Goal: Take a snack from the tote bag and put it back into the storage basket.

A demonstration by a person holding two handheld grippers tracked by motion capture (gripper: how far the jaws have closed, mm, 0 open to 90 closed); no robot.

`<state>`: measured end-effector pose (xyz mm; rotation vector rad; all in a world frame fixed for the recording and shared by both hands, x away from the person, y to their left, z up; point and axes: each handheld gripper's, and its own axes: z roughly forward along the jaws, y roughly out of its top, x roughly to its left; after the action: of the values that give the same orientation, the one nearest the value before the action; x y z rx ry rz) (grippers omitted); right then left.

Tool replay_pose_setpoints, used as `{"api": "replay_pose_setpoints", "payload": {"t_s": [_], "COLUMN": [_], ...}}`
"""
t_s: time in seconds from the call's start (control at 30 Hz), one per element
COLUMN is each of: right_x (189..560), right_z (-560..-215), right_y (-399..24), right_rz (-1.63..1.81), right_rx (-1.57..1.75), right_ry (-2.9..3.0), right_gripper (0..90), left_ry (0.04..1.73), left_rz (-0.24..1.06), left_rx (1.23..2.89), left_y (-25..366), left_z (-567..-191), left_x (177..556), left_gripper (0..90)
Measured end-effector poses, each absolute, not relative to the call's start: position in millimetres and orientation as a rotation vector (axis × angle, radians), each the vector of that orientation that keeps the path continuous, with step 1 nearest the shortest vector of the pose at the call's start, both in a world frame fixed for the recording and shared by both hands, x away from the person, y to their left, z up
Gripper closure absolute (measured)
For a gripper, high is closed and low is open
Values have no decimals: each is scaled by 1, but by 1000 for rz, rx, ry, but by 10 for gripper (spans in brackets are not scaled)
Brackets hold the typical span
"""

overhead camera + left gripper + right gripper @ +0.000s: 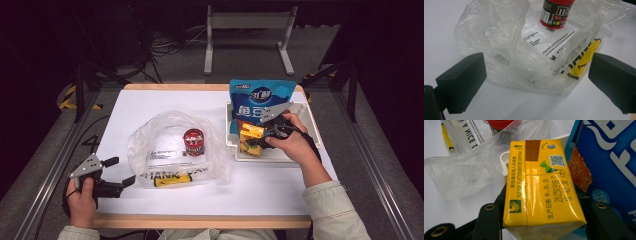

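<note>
Carton (541, 185), yellow, glossy and likely slippery but fairly stiff, sits gripped across its flat sides between the right gripper's (541, 220) half-open jaws.

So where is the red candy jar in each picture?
High view: the red candy jar stands mid-table inside the clear plastic bag.
Left gripper view: the jar is at the top, right of middle.
Right gripper view: its red edge peeks at the top.
Shared landmark: the plastic bag.
</note>
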<state>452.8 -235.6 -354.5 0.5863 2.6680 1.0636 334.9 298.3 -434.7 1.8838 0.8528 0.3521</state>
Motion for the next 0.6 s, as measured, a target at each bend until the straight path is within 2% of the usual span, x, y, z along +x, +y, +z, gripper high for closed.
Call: {"api": "replay_pose_setpoints", "payload": {"t_s": [0.6], "right_x": [459], "right_z": [-370], "right_y": [-234], "right_rz": [1029], "right_rx": [578], "right_ry": [2661], "right_gripper": [503], "left_ry": [855], "left_rz": [349], "left_rx": [1882], "left_y": [298], "left_z": [-435], "left_x": [335], "left_gripper": [23]}}
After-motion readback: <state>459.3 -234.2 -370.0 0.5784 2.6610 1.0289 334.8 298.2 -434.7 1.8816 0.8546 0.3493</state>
